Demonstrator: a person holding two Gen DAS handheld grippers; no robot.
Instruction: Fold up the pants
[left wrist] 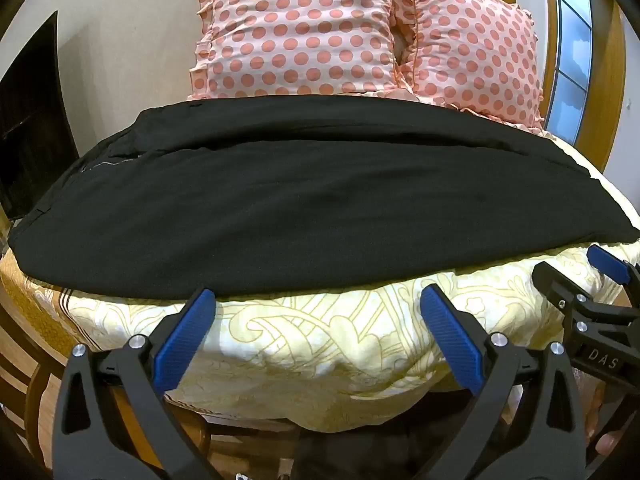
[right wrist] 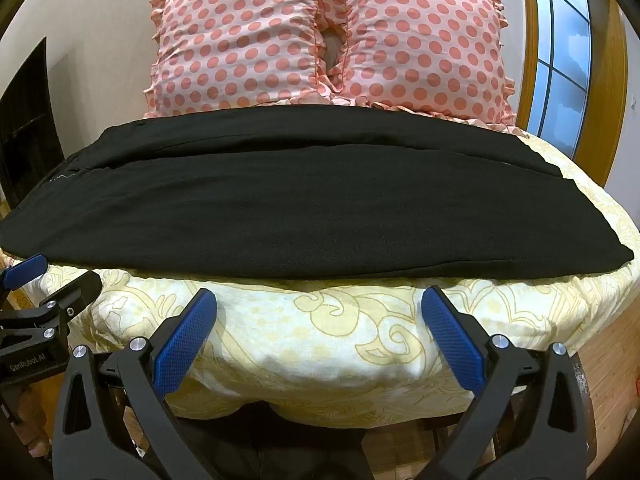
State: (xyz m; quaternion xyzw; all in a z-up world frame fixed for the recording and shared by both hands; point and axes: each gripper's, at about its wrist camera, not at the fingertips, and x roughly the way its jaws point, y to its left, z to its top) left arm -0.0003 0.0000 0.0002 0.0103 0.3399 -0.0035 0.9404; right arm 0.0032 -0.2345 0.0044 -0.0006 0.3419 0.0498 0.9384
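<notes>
**Black pants spread on a bed, both grippers open in front**

In the left wrist view, the black pants (left wrist: 320, 200) lie flat across the middle of the frame on a yellow patterned bedspread (left wrist: 320, 332), one layer folded lengthwise over the other. At the bottom, the left gripper (left wrist: 318, 300) hovers just short of the near edge of the pants, its blue-padded fingers spread wide, holding nothing. At the right edge, the right gripper (left wrist: 576, 266) is also open and empty. Two pink polka-dot pillows (left wrist: 304, 32) stand in the upper centre behind the pants.
</notes>
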